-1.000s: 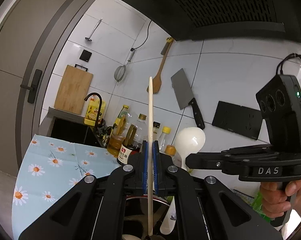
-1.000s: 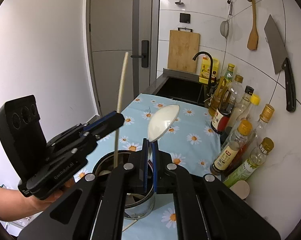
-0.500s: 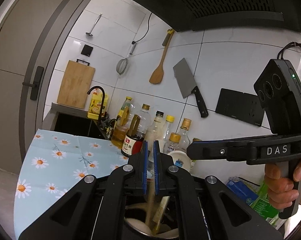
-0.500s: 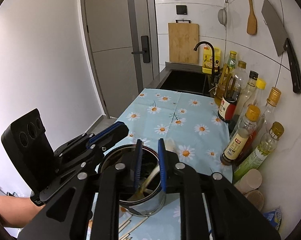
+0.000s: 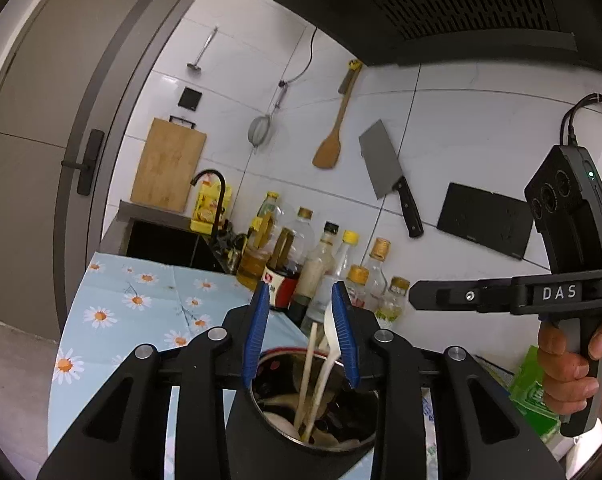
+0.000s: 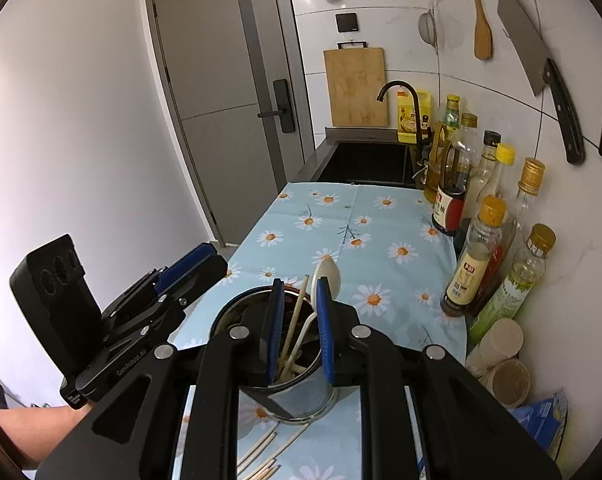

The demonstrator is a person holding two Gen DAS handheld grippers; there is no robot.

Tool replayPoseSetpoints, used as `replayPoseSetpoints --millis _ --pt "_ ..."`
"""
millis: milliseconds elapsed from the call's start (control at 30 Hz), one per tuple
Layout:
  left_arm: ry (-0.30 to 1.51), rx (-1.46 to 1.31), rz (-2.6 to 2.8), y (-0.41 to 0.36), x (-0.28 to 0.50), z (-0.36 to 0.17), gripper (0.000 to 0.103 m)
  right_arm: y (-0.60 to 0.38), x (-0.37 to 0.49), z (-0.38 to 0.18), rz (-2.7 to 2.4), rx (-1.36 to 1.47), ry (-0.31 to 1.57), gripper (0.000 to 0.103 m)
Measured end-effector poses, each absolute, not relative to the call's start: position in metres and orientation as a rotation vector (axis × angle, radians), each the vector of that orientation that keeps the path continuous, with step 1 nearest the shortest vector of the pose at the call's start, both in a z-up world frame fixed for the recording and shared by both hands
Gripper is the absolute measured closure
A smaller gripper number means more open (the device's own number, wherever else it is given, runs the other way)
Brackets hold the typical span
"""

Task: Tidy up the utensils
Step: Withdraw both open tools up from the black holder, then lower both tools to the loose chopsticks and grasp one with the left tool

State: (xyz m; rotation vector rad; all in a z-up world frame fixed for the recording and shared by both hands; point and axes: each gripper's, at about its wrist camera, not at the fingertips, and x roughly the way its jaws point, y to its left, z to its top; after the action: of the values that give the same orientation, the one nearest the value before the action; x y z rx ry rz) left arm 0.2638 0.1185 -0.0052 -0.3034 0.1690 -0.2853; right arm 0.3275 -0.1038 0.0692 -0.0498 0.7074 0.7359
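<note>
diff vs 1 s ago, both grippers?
Left gripper let go of the chopstick, right gripper let go of the white spoon. Both utensils went down into the metal holder and both sets of jaws now stand open above it. Holder, loose chopsticks and bottles unchanged.

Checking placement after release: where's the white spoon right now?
The white spoon stands bowl-up in the metal utensil cup on the daisy tablecloth, beside a wooden chopstick, framed by the open right gripper in its wrist view.
</note>
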Motion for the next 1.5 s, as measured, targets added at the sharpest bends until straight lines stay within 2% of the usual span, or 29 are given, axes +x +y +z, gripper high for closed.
replayPoseSetpoints --millis 167,567,633,667,733,1267,1500 --pt "0.182 -0.282 -0.278 0.117 0.244 0.006 0.072 -0.114 0.314 0.073 0.744 -0.015 0.711 0.084" --pt "0.378 -0.265 -0.284 0.109 0.211 0.013 0.072 -0.131 0.279 0.047 0.739 0.059 0.821 0.074" --pt "0.444 -0.265 -0.278 0.108 0.207 0.007 0.072 -0.134 0.274 0.039 0.735 0.080 0.858 0.073" --pt "0.489 -0.281 -0.296 0.109 0.207 0.002 0.072 -0.136 0.272 0.035 0.728 0.086 0.875 0.068" --pt "0.552 -0.312 -0.306 0.110 0.205 -0.006 0.072 -0.140 0.266 0.024 0.720 0.109 0.911 0.065" --pt "0.873 -0.301 -0.209 0.079 0.181 -0.070 0.072 -0.183 0.247 -0.067 0.737 0.357 1.212 0.061" --pt "1.068 -0.168 -0.121 0.054 0.190 -0.109 0.072 -0.206 0.237 -0.103 0.769 0.460 1.324 0.061"
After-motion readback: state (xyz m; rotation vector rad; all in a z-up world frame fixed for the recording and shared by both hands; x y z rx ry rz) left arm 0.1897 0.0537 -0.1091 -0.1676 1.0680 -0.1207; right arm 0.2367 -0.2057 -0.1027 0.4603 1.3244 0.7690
